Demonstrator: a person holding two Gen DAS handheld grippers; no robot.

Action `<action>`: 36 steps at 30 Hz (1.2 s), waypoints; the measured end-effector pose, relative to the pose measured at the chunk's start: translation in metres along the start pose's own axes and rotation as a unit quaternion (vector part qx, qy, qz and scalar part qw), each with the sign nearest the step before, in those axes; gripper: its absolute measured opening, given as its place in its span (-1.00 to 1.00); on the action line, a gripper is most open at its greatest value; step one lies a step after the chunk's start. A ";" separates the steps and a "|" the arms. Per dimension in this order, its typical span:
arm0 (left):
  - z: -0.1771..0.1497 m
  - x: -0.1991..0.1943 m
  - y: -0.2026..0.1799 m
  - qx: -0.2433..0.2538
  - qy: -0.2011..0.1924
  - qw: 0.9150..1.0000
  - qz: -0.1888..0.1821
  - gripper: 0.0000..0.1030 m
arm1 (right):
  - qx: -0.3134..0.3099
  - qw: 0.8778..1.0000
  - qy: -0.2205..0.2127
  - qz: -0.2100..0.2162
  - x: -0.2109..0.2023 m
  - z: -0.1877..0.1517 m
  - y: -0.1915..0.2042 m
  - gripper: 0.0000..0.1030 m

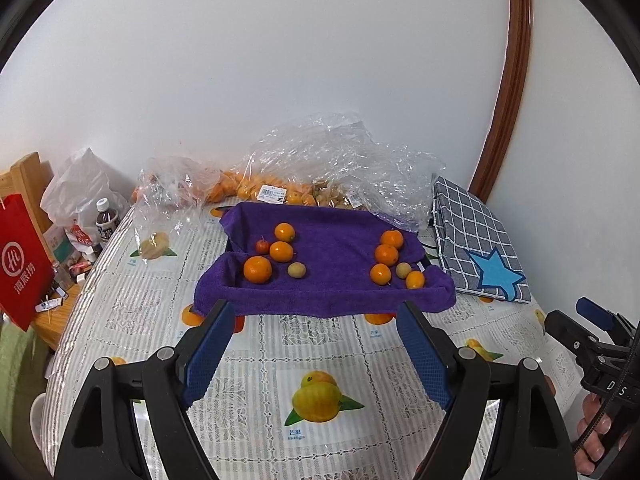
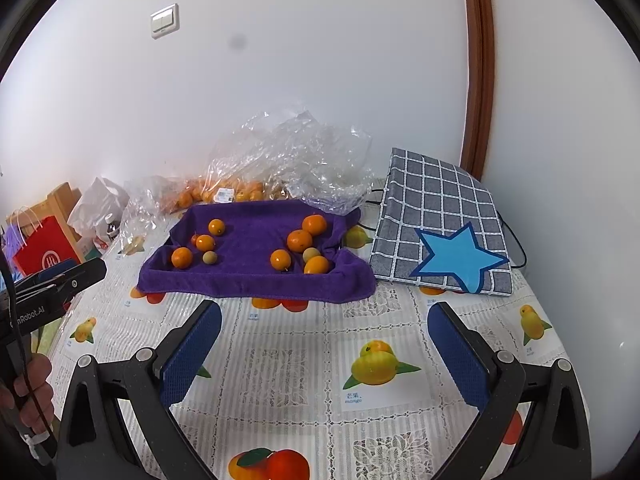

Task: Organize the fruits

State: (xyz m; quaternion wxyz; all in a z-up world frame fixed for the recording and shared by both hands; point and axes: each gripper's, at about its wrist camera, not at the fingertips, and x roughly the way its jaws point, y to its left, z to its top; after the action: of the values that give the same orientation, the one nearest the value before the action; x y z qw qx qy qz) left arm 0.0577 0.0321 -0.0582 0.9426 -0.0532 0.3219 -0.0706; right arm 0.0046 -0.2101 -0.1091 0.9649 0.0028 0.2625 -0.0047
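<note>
Left gripper (image 1: pixel 316 312) and right gripper (image 2: pixel 324 312) both hover low over the fruit-print tablecloth (image 1: pixel 256 360), angled downward, blue-padded jaws spread wide with nothing between them. Small orange citrus fruits (image 1: pixel 282 251) lie in two clusters on the purple towel-lined tray (image 1: pixel 332 280) just ahead, untouched.

Two loose clusters of small oranges lie on a purple towel (image 1: pixel 328 264). The left cluster (image 1: pixel 276 252) holds three oranges, a tiny red fruit and a pale round one, perhaps a longan; the right cluster (image 1: pixel 394 260) holds four oranges and another pale one.
</note>
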 end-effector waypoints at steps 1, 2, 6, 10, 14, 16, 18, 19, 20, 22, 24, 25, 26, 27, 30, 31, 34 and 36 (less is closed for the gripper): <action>0.000 0.000 0.000 0.000 0.000 1.000 0.000 0.59 | 0.000 1.000 -0.001 0.000 0.000 0.000 0.000 0.97; 0.000 -0.001 0.000 0.000 0.000 1.000 0.000 0.59 | 0.001 1.000 0.000 0.001 0.000 0.000 0.000 0.97; 0.001 -0.001 0.000 0.000 -0.002 1.000 0.001 0.59 | 0.000 1.000 0.000 0.001 -0.001 0.000 0.000 0.97; 0.001 -0.002 0.000 0.000 -0.001 1.000 0.001 0.59 | 0.000 1.000 -0.001 0.001 -0.001 0.000 0.000 0.97; 0.001 -0.002 0.000 0.000 -0.002 1.000 0.000 0.59 | 0.001 1.000 -0.001 0.000 -0.002 0.000 0.000 0.97; 0.001 -0.002 0.000 0.000 -0.002 1.000 0.001 0.59 | 0.000 1.000 -0.001 0.001 -0.003 0.000 0.001 0.97; 0.002 -0.003 0.000 0.000 -0.003 1.000 0.001 0.59 | 0.000 1.000 -0.001 0.000 -0.003 0.000 0.001 0.97; 0.002 -0.003 -0.001 0.000 -0.003 1.000 0.001 0.59 | 0.000 1.000 -0.001 0.000 -0.003 0.000 0.001 0.97; 0.002 -0.003 -0.001 0.000 -0.003 1.000 0.001 0.59 | 0.001 1.000 -0.001 0.000 -0.003 0.000 0.001 0.97; 0.001 -0.003 -0.001 0.000 -0.003 1.000 0.001 0.59 | 0.001 1.000 -0.002 0.000 -0.004 0.000 0.001 0.97; 0.002 -0.003 0.000 0.000 -0.003 1.000 0.001 0.59 | -0.001 1.000 -0.003 0.001 -0.005 0.001 0.002 0.97; 0.002 -0.003 0.000 0.000 -0.003 1.000 0.001 0.59 | -0.001 1.000 -0.004 0.001 -0.005 0.001 0.001 0.97; 0.002 -0.003 0.000 0.000 -0.003 1.000 0.000 0.59 | -0.002 1.000 -0.004 0.002 -0.006 0.001 0.001 0.97; 0.001 -0.003 0.000 0.000 -0.003 1.000 0.000 0.59 | -0.003 1.000 -0.005 0.002 -0.006 0.001 0.001 0.97; 0.002 -0.003 0.000 0.001 -0.003 1.000 0.000 0.59 | -0.003 1.000 -0.005 0.002 -0.006 0.001 0.002 0.97; 0.002 -0.003 0.000 0.001 -0.003 1.000 0.001 0.59 | -0.003 1.000 -0.005 0.002 -0.006 0.001 0.002 0.97; 0.002 -0.003 0.000 0.000 -0.004 1.000 0.001 0.59 | -0.003 1.000 -0.005 0.002 -0.007 0.001 0.002 0.97; 0.003 -0.004 -0.001 0.000 -0.004 1.000 0.003 0.59 | -0.003 1.000 -0.006 0.002 -0.007 0.001 0.002 0.97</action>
State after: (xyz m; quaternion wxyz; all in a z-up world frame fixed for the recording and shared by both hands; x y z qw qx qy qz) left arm 0.0559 0.0316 -0.0536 0.9442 -0.0526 0.3180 -0.0679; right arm -0.0006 -0.2083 -0.1050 0.9663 0.0000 0.2572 -0.0017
